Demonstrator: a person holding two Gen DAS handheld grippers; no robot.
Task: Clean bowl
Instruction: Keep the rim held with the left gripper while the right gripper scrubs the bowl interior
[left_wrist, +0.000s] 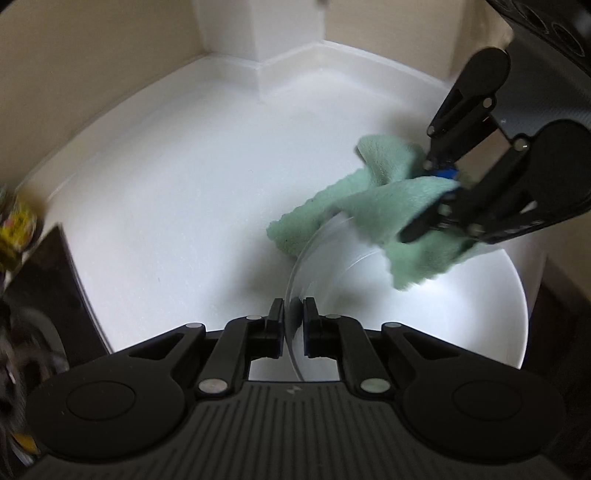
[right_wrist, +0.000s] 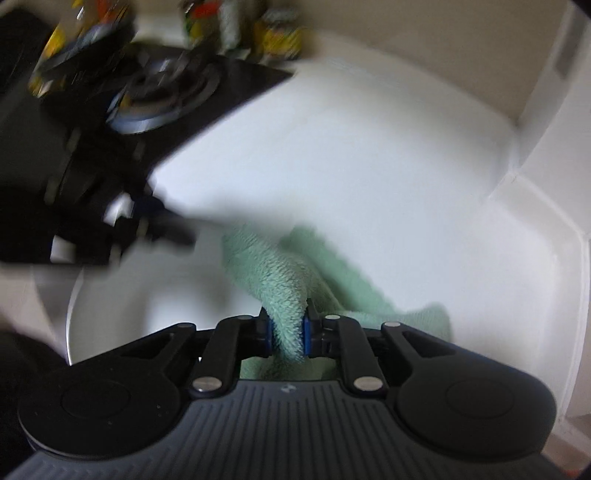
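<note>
Clearly the step in hand is the wipe itself: the left gripper (left_wrist: 294, 325) has its jaws narrowed on the near rim of the clear, thin-walled glass bowl (left_wrist: 424, 306), one pad inside and one outside the wall, while the right gripper (right_wrist: 288, 334) pinches a bunched fold of the pale green terry cloth (left_wrist: 373, 206). The bowl sits on the white countertop (left_wrist: 166, 206), right of centre in the left wrist view, near the counter's front edge.

To do this well, the left grip should probably hold firm so the bowl cannot spin or tip, and the cloth should be pushed down into the bowl and swept round the inner wall; at present much of it drapes over the far rim and onto the counter, so only part of it works on the glass.

Inside the bowl nothing shows but the hanging end of the cloth; any residue is too faint to make out. The black stove top (right_wrist: 177, 92) lies far left, blurred.
</note>
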